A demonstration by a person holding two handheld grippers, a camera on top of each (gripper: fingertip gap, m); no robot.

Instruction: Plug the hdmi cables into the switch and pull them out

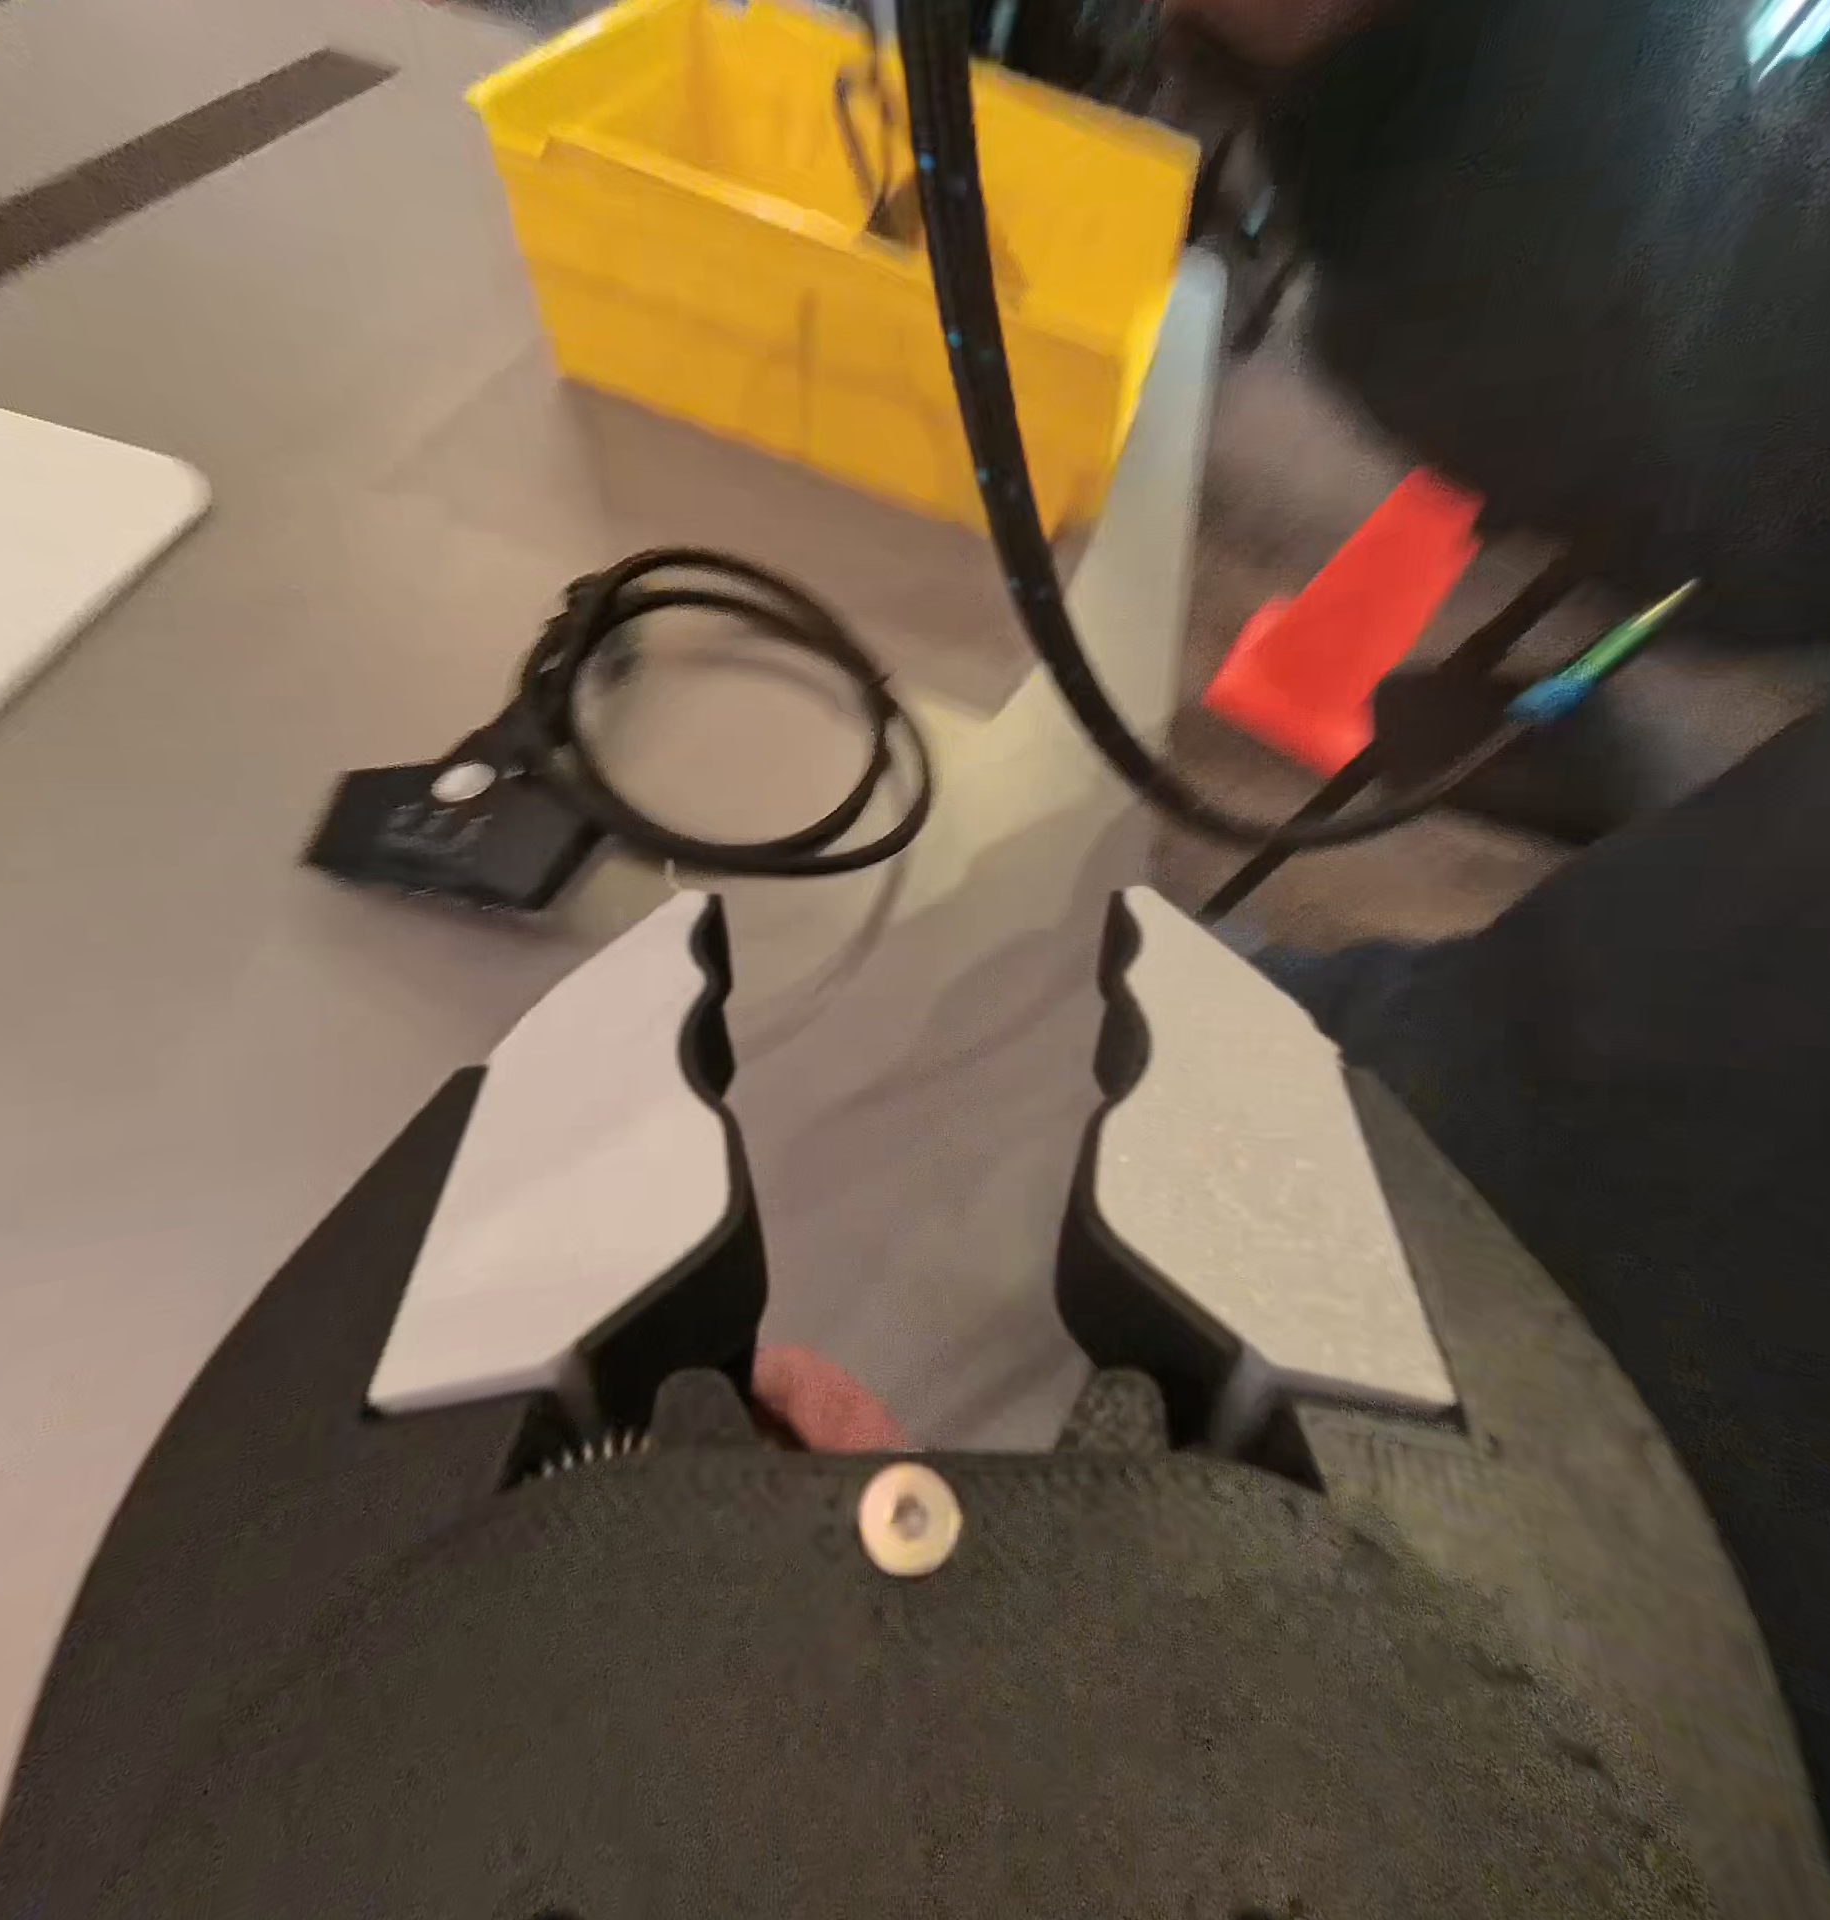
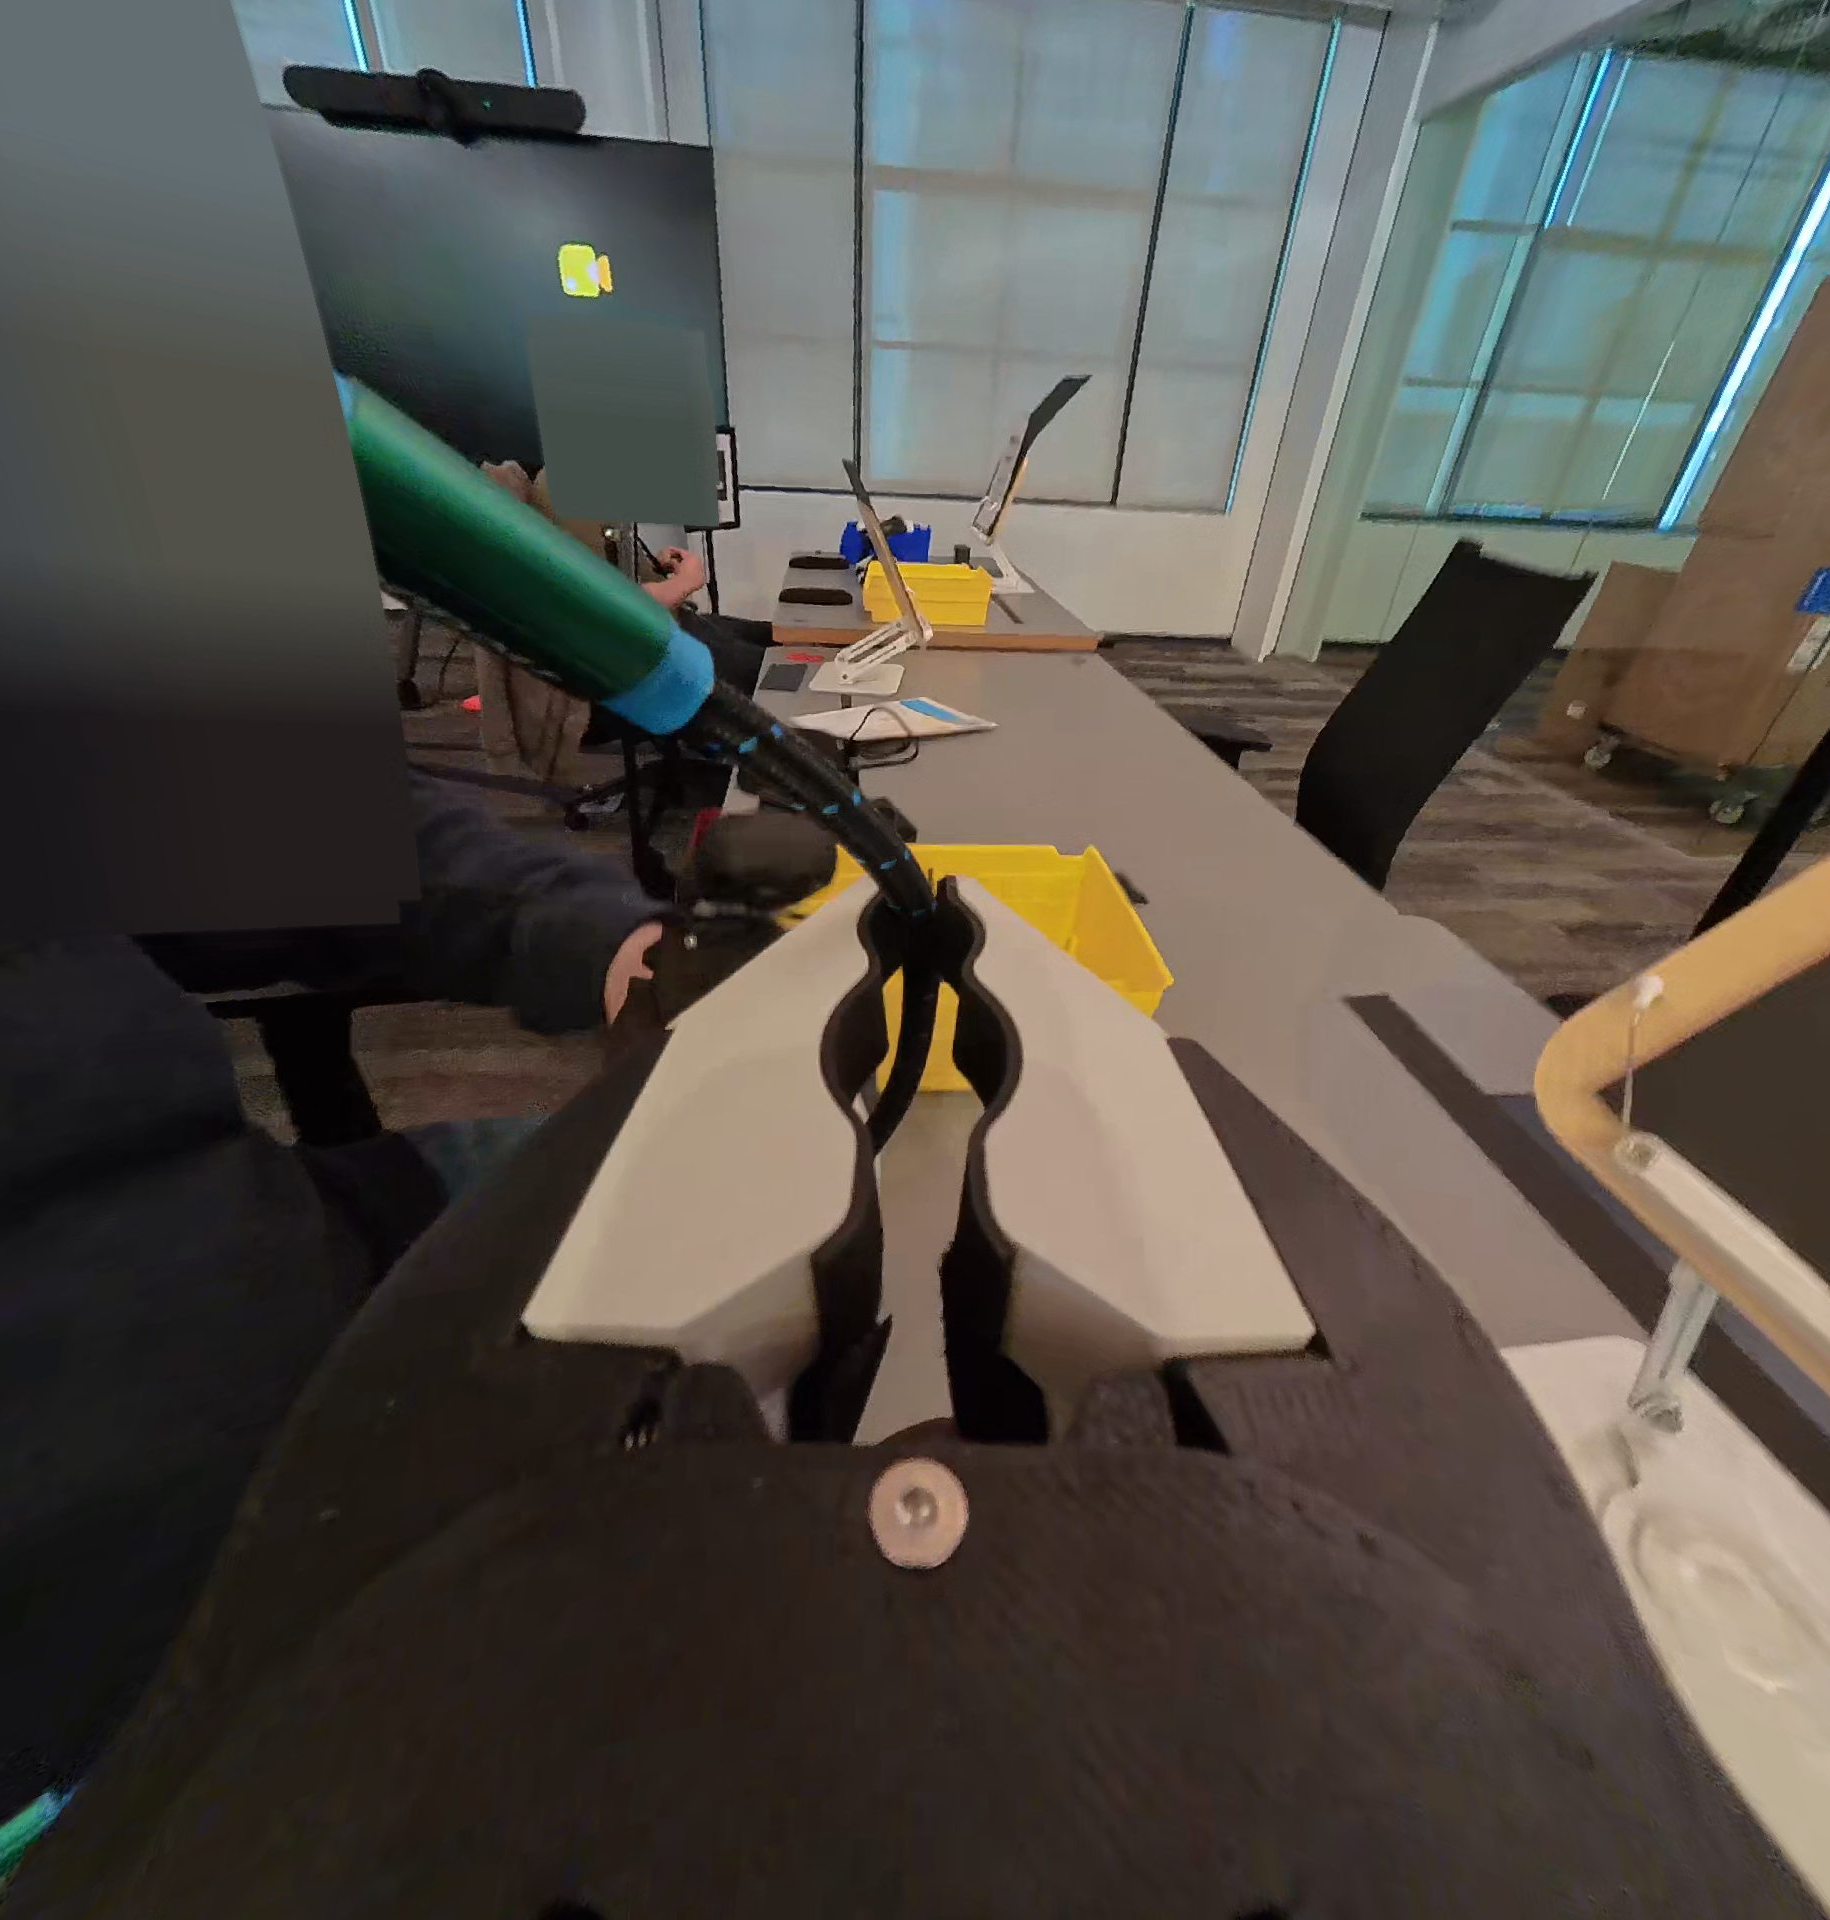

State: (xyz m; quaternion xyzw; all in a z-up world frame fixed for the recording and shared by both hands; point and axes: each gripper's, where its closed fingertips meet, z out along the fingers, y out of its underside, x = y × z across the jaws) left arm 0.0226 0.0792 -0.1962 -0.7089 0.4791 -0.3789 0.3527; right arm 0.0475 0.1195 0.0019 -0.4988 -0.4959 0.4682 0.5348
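Our left gripper point(image 1: 913, 914) hangs released above the grey tabletop point(image 1: 215, 935), its white-faced fingers point(image 1: 599, 1101) spread wide with nothing between them. Ahead of it and to the left, the small flat black HDMI switch box point(image 1: 443, 831) lies on the table with its thin black lead coiled in a loop point(image 1: 745, 707) just beside it; neither touches the gripper.

Our right gripper point(image 2: 916, 914) is clenched on the thick black braided HDMI cable with blue flecks point(image 2: 849, 821), pinched near the fingertips point(image 2: 994, 956) and held up off the table. Its green metal connector shell with a blue collar point(image 2: 537, 582) juts up to the left, well away from the switch.

Only the left wrist view shows the switch, a red plastic wedge point(image 1: 1347, 623) on the floor, and the same braided cable point(image 1: 984, 416) hanging in front of the yellow plastic bin point(image 1: 786, 312). Only the right wrist view shows the room beyond: a dark wall screen point(image 2: 495, 291), tall windows point(image 2: 1046, 260), a black chair point(image 2: 1430, 686) and a wood-rimmed lamp arm point(image 2: 1721, 966) on the right.

We see pale markings on the switch, too blurred to make out.
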